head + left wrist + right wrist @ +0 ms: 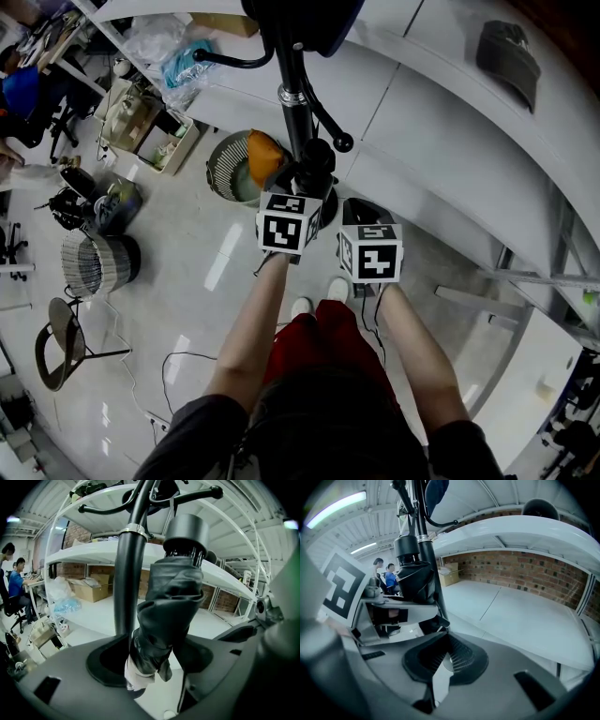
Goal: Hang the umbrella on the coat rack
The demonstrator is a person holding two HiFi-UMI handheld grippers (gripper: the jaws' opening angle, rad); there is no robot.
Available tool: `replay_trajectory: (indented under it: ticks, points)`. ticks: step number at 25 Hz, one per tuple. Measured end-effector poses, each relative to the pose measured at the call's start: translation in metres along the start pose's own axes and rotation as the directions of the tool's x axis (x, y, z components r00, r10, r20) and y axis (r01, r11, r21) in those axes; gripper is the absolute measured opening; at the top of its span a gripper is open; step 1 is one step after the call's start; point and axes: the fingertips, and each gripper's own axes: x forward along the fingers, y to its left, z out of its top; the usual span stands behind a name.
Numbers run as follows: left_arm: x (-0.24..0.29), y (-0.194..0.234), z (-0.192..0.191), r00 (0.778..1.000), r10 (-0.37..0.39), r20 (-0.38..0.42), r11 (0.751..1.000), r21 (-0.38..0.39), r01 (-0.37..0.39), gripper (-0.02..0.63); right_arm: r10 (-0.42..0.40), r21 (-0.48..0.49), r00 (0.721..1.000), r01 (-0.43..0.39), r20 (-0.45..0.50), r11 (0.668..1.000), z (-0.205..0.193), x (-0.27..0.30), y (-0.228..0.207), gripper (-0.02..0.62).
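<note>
One folded umbrella [171, 606] hangs near-vertical beside the coat rack [126, 573], handle uppermost.

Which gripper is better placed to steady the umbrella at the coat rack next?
Left, probably. The left gripper stands open with the folded umbrella between its jaws, beside the coat rack pole. The right gripper is shut on nothing; the umbrella sits off to the side in its view.
</note>
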Motion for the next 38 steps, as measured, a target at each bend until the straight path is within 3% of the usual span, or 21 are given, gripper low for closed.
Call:
replay_trajectory:
  ticks: [14,29,38]
  points:
    - [-0.040,0.005,0.012,0.997,0.005,0.073,1.000,-0.030,-0.003,0.279,-0.013,-0.001,0.999,0.013,0.050,1.000,0.007,-0.021,0.010,0.018]
    - [-0.104,0.001,0.031,0.980,0.007,0.197,0.998,-0.061,0.006,0.090,0.007,-0.021,0.976,-0.002,0.220,1.000,0.050,-0.074,0.037,0.018]
    - [-0.149,-0.009,0.040,0.966,-0.020,0.257,0.999,-0.019,0.026,0.018,0.024,-0.022,0.952,-0.019,0.304,1.000,0.062,-0.111,0.054,0.018]
